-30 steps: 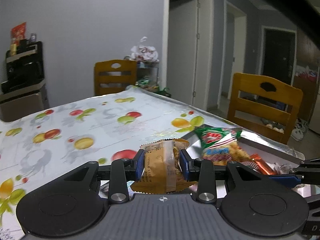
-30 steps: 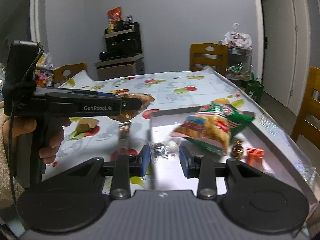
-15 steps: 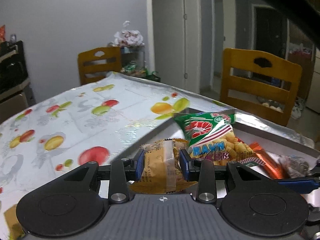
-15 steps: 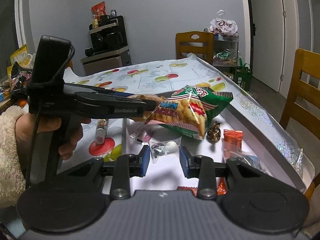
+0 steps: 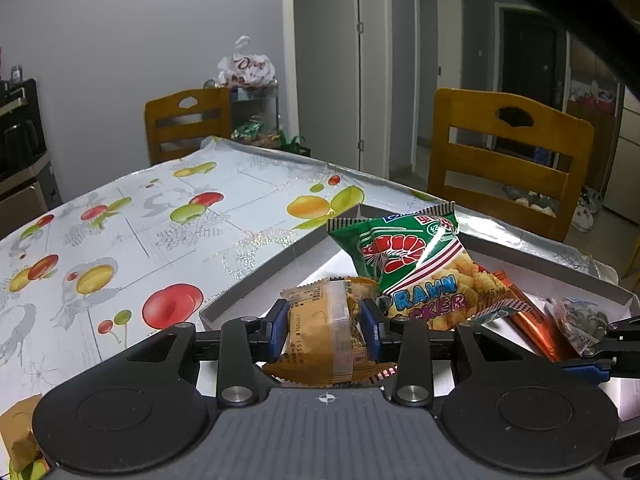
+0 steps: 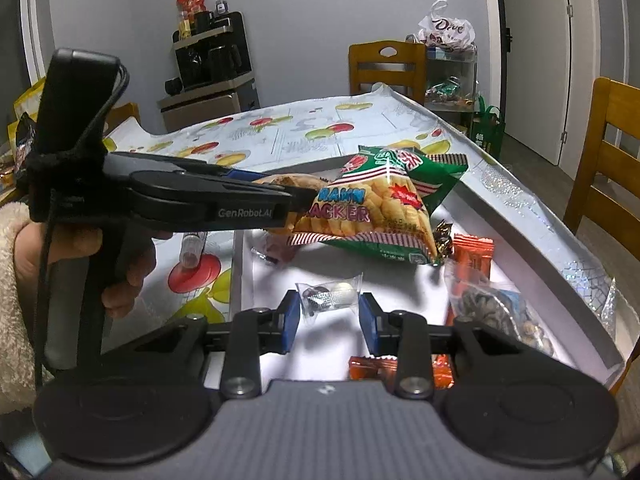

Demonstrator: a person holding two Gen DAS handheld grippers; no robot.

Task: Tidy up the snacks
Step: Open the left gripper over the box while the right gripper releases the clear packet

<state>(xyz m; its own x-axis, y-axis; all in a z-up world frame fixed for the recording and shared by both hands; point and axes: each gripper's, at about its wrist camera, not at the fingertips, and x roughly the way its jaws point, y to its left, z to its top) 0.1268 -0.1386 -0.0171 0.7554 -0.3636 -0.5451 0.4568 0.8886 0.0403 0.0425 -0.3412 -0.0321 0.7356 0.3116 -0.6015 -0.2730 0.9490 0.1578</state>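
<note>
The left gripper [image 5: 325,330] grips an orange snack packet [image 5: 320,336], poised over the white tray's [image 5: 240,300] near corner, below the jaws. The right gripper [image 6: 329,318] pinches a clear-wrapped candy [image 6: 329,295] crosswise.

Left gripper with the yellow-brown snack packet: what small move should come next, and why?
Probably open the left gripper to drop the yellow-brown packet. It is clamped between the pads just inside the near corner of the white tray, beside the prawn cracker bag, where the other snacks already lie.
</note>
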